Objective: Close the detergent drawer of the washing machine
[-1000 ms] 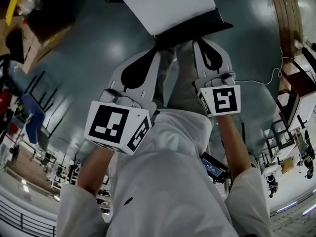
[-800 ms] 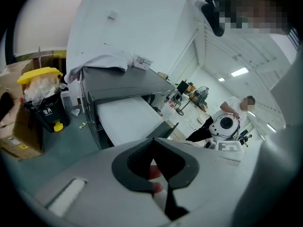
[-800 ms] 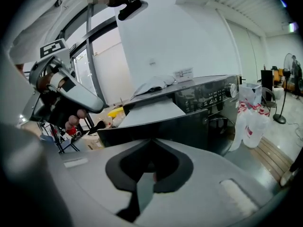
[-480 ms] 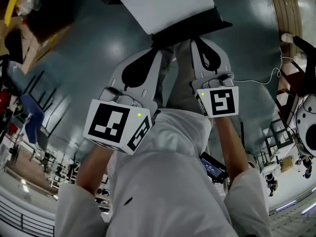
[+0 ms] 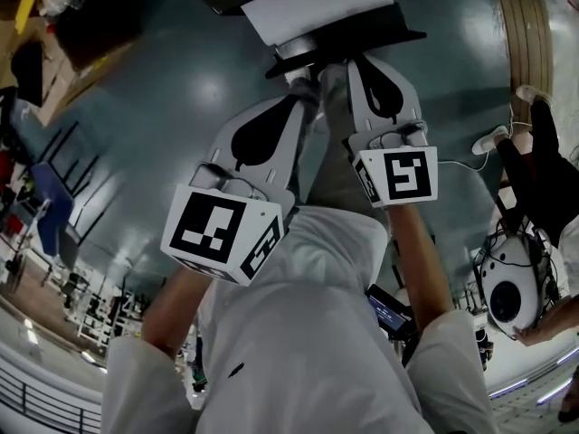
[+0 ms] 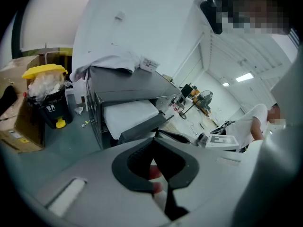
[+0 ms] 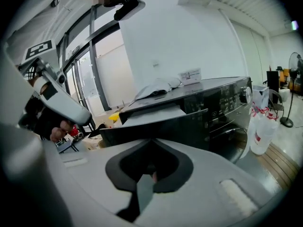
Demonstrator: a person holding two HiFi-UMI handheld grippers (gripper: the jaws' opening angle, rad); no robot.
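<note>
The washing machine [image 7: 222,103] is dark grey, and its detergent drawer [image 7: 156,126] stands pulled out. The drawer shows a white inside [image 5: 312,7] and a dark front panel [image 5: 353,36]. My right gripper [image 5: 355,64] is shut on nothing, its tip just in front of that panel; whether it touches I cannot tell. My left gripper [image 5: 306,98] is also shut and empty, a little further back and to the left. In the left gripper view the drawer [image 6: 137,119] lies just beyond the closed tip of the left gripper [image 6: 154,137]. In the right gripper view the right gripper [image 7: 152,141] points at the panel.
A pale cloth [image 6: 113,60] lies on top of the machine. A black bin with a yellow lid [image 6: 47,93] and a cardboard box [image 6: 19,126] stand to its left. Detergent bottles [image 7: 262,126] and a fan [image 7: 291,89] stand to its right. Another person [image 5: 534,179] is at my right.
Both grippers have crept forward toward the drawer's front panel, still shut. Another person has walked into view at the right.
</note>
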